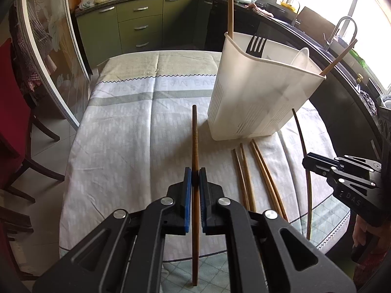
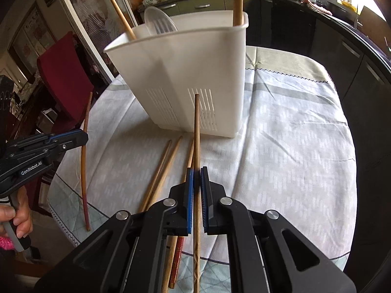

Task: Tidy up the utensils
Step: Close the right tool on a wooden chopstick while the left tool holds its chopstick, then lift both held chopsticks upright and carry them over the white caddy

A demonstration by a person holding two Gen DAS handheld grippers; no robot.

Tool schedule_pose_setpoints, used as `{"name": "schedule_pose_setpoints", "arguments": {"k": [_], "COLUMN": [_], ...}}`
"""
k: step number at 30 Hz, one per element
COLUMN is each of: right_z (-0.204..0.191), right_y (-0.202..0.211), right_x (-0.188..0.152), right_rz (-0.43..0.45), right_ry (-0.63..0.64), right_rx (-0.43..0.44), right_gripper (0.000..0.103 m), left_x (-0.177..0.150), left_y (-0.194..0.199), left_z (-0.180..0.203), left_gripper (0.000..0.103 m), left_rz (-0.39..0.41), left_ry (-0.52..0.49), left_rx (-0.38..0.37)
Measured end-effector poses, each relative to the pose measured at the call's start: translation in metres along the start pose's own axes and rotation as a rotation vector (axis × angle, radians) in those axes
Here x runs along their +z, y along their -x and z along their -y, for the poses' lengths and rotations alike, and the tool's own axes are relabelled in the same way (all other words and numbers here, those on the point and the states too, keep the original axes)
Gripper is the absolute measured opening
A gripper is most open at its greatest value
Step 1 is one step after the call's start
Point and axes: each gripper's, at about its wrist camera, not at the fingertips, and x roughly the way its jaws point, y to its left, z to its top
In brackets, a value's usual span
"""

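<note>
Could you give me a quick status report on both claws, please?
Left claw shut on chopstick. Right claw shut on second chopstick. White holder ahead, four loose chopsticks remaining.

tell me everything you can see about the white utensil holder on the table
The white utensil holder is a tall, translucent plastic bin with a wedge-shaped rim and slotted drain vents low on its walls. It stands upright on the tablecloth, beyond the loose chopsticks whose tips lie near its base. Inside it are a black fork, a clear plastic spoon and wooden handles leaning against the rim. Neither gripper touches it.
</note>
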Motion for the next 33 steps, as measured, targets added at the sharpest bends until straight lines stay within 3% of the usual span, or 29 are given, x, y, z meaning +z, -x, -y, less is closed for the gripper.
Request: {"name": "schedule_pose_setpoints", "arguments": {"k": [10, 20, 33], "right_z": [0.012, 0.017, 0.001], "right_y": [0.059, 0.097, 0.115], "right_x": [-0.009, -0.024, -0.046], "right_rz": [0.174, 0.298, 0.328], "right_ry": [-0.027, 0.007, 0.071], "right_rx": [0.054, 0.012, -0.018], "right_gripper": [0.007, 0.007, 0.007], "left_x": [0.002, 0.004, -0.003], "left_y": [0.020, 0.042, 0.061], "left_z": [0.004, 0.009, 0.016], "left_gripper": [0.006, 0.006, 0.006], "left_rz": [0.042, 0.106, 0.162], "left_ry": [-0.013, -0.039, -0.071], "left_rx": [-0.010, -0.014, -0.020]}}
